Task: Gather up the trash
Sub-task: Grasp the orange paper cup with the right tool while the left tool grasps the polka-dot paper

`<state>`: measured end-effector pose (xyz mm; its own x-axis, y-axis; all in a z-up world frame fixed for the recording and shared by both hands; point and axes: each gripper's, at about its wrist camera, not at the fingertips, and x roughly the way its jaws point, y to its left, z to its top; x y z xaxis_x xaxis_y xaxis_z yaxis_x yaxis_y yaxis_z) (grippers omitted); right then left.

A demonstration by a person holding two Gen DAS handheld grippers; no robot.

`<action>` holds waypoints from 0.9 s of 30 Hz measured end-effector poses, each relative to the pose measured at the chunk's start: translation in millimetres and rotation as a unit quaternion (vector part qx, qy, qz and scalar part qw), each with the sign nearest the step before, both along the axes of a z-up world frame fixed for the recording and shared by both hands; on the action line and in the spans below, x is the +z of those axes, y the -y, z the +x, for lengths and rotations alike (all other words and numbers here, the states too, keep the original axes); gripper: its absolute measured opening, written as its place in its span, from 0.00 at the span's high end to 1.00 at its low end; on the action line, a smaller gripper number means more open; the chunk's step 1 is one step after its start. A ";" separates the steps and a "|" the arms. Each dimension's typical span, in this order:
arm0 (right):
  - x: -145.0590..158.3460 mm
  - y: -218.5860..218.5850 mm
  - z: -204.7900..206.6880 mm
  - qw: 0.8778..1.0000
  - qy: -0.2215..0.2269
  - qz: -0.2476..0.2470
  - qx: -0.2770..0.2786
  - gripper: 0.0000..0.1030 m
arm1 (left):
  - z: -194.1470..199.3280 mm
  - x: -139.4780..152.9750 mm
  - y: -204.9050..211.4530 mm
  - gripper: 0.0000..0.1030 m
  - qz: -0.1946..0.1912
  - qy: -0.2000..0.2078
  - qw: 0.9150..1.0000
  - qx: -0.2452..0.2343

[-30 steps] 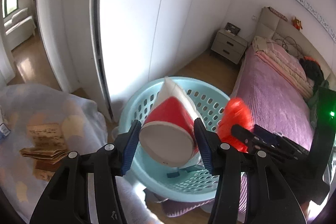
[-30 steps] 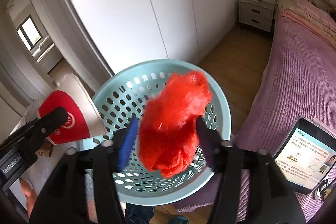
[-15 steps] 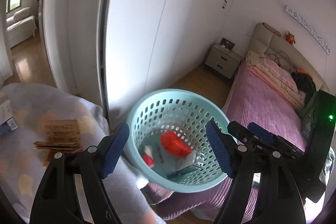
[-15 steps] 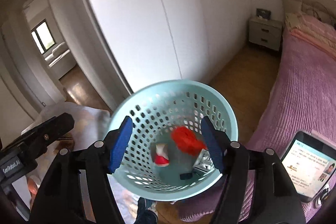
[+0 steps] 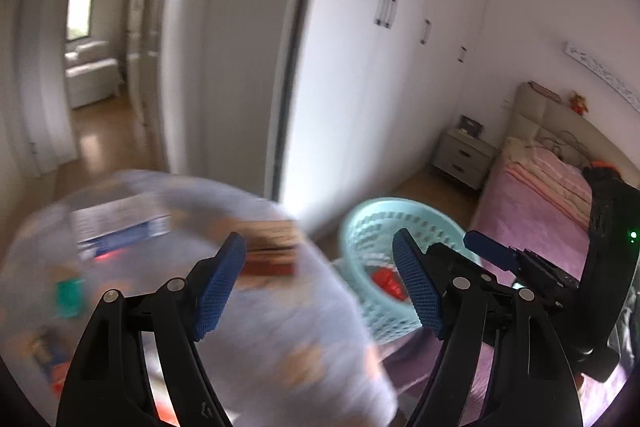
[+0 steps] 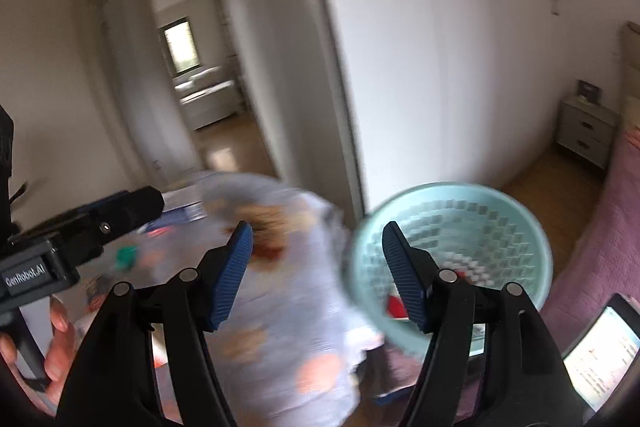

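Note:
A pale blue perforated basket (image 5: 400, 203) (image 6: 448, 189) stands low beside the bed, with red trash (image 5: 386, 279) (image 6: 397, 307) lying in its bottom. My left gripper (image 5: 318, 239) is open with nothing between its blue pads, raised over the edge of a cloth-covered table (image 5: 280, 315). On that blurred cloth lie a brown paper stack (image 5: 272, 255), a white and blue box (image 5: 120, 227) and a small green item (image 5: 70, 293). My right gripper (image 6: 317, 227) is open and empty too, between the table (image 6: 288, 307) and the basket. The left gripper's body (image 6: 100, 223) shows at the right wrist view's left.
White wardrobe doors (image 5: 380, 87) rise behind the basket. A bed with a pink cover (image 5: 540, 195) and a nightstand (image 5: 464, 155) are to the right. A lit screen (image 6: 600, 351) lies on the bed. A doorway (image 6: 192, 87) opens at the back left. A person's hand (image 6: 60, 327) holds the left gripper's handle.
Both grippers opened: the red and white cup and the red crumpled bag dropped into the basket. Both views then swung up and left, from the basket towards the table.

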<state>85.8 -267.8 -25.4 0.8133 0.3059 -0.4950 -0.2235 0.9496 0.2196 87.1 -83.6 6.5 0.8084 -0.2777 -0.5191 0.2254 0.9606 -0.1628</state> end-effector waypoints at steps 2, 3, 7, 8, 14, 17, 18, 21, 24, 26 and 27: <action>-3.2 -19.1 -8.1 1.000 -0.002 0.001 0.028 0.38 | -22.3 1.9 -28.5 0.28 -0.005 0.004 1.000 0.028; -5.2 -30.7 -13.3 0.999 -0.004 -0.001 0.042 0.38 | -29.9 2.2 -38.0 0.28 -0.007 0.004 0.999 0.037; -13.8 -71.3 -32.2 0.995 -0.011 -0.006 0.095 0.38 | -70.4 -3.9 -85.9 0.28 -0.009 0.000 0.997 0.079; -15.9 -78.6 -36.0 0.994 -0.014 -0.006 0.106 0.38 | -83.4 -7.9 -98.5 0.28 -0.009 -0.001 0.996 0.090; -35.5 -131.3 -54.7 0.987 -0.032 -0.019 0.158 0.38 | -134.3 -39.2 -145.9 0.29 -0.007 -0.038 0.991 0.127; -42.5 -147.4 -63.4 0.984 -0.035 -0.029 0.175 0.38 | -156.2 -63.2 -156.1 0.30 -0.017 -0.065 0.990 0.122; -43.7 -151.7 -65.9 0.983 -0.034 -0.034 0.178 0.38 | -162.9 -71.3 -155.5 0.29 -0.020 -0.075 0.990 0.116; -45.5 -155.2 -66.2 0.982 -0.036 -0.030 0.184 0.38 | -175.4 -92.7 -146.1 0.28 -0.015 -0.101 0.989 0.111; -50.1 -158.0 -72.9 0.981 -0.040 -0.029 0.187 0.38 | -173.2 -109.7 -127.3 0.29 -0.016 -0.121 0.987 0.107; -53.3 -157.9 -77.3 0.981 -0.039 -0.036 0.189 0.38 | -170.8 -119.6 -114.7 0.33 -0.001 -0.133 0.985 0.114; -54.3 -158.2 -80.1 0.980 -0.038 -0.039 0.189 0.38 | -168.0 -125.6 -108.4 0.41 0.015 -0.140 0.982 0.124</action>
